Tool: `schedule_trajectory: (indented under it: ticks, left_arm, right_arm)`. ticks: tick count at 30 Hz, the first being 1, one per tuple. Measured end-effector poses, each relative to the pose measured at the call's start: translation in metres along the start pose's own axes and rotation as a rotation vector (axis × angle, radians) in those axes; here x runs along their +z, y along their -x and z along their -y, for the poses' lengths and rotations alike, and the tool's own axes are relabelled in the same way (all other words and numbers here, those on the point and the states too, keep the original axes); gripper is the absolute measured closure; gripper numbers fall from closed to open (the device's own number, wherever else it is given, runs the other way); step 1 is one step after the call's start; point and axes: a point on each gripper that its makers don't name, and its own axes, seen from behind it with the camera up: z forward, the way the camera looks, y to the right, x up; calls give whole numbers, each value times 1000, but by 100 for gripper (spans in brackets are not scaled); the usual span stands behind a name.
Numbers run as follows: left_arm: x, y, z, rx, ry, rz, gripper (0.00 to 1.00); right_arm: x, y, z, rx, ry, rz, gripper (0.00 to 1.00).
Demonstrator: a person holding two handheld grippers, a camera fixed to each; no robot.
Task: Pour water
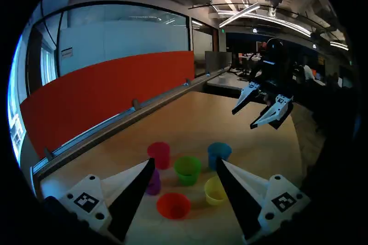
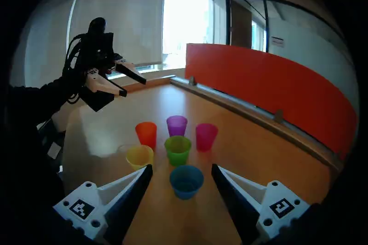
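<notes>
Several small coloured cups stand in a cluster on the wooden table (image 2: 257, 153). In the right gripper view the blue cup (image 2: 186, 181) is nearest, just ahead of my open right gripper (image 2: 181, 168), with the green cup (image 2: 177, 149), yellow cup (image 2: 139, 156), orange cup (image 2: 146, 133), purple cup (image 2: 176, 125) and pink cup (image 2: 205, 136) behind it. The left gripper (image 2: 135, 88) hangs open in the air at the far left. In the left gripper view my left gripper (image 1: 184, 161) is open above the cups: orange cup (image 1: 173, 205), green cup (image 1: 187, 169), blue cup (image 1: 219, 153). The right gripper (image 1: 244, 119) hovers open beyond them.
An orange partition (image 1: 115, 88) with a metal rail runs along one long edge of the table (image 1: 193, 121). A person's dark sleeve (image 2: 37, 102) holds the left gripper. Bright windows (image 2: 186, 24) lie behind it. Bare tabletop surrounds the cluster.
</notes>
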Motion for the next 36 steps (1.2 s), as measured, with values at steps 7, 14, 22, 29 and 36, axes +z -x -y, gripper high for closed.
schedule_trajectory:
  ticks: [7, 14, 22, 29, 36]
  left_arm:
    - [9, 5, 3, -2, 9, 15, 3]
    - [16, 12, 5, 0, 12, 27, 3]
    - [20, 18, 9, 0, 12, 35, 3]
    - [22, 21, 9, -1, 20, 35, 3]
    - [24, 22, 11, -3, 19, 37, 3]
  right_arm:
    - [11, 14, -2, 8, -6, 22, 1]
    - [23, 33, -3, 18, -14, 48, 1]
    - [34, 45, -6, 20, -15, 70, 1]
    - [44, 60, -10, 5, -3, 96, 1]
    - [56, 71, -12, 7, -3, 118, 1]
